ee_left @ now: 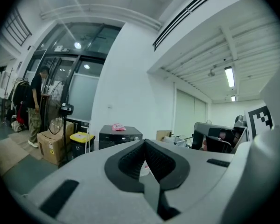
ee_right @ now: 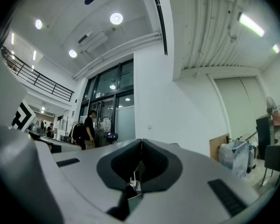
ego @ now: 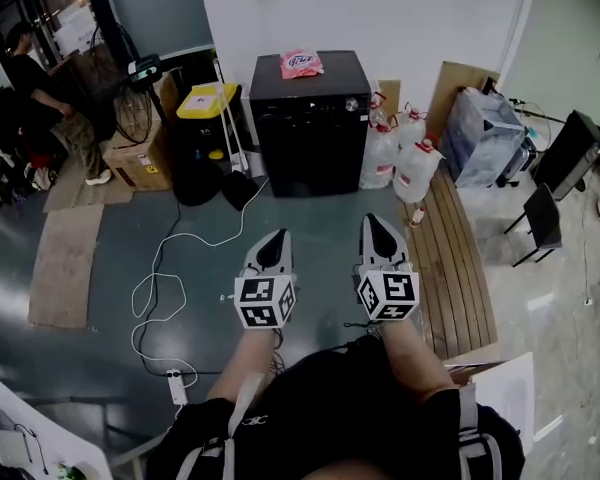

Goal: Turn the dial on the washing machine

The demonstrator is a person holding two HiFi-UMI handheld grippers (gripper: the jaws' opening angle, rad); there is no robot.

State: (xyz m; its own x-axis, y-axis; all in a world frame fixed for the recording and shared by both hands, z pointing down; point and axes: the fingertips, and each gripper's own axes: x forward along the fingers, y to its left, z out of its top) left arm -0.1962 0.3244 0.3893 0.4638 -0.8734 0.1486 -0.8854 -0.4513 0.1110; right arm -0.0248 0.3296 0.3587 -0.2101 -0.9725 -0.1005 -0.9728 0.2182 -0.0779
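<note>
From the head view, the black box-shaped washing machine (ego: pixel 310 128) stands on the floor against the white wall, straight ahead of the person and well apart from both tools. Its small silvery dial (ego: pixel 352 104) sits at the upper right corner of the front panel, facing the person, so its turning axis probably runs out toward the tools. The right tool (ego: pixel 373 221) points almost in line with that corner and is the nearer of the two. The left tool (ego: pixel 278 235) points at the machine's left half. A pink packet (ego: pixel 301 63) lies on the machine's lid. Clear plastic water jugs (ego: pixel 400 153) stand just beside its right flank and a yellow-lidded black bin (ego: pixel 205 103) is near its left. The smooth grey-green floor (ego: pixel 100 218) between tools and machine is open, apart from a white cable (ego: pixel 160 278) trailing on the left. A slatted wooden panel (ego: pixel 460 258) lies on the right.

In the left gripper view, the left tool (ee_left: pixel 143 143) has its jaws together at the tips with nothing held. The washing machine (ee_left: pixel 120 136) shows small above them, slightly left, with the pink packet (ee_left: pixel 118 127) on top.

In the right gripper view, the right tool (ee_right: pixel 141 142) is likewise closed and empty. It tilts toward the ceiling, and the machine cannot be made out behind it.
</note>
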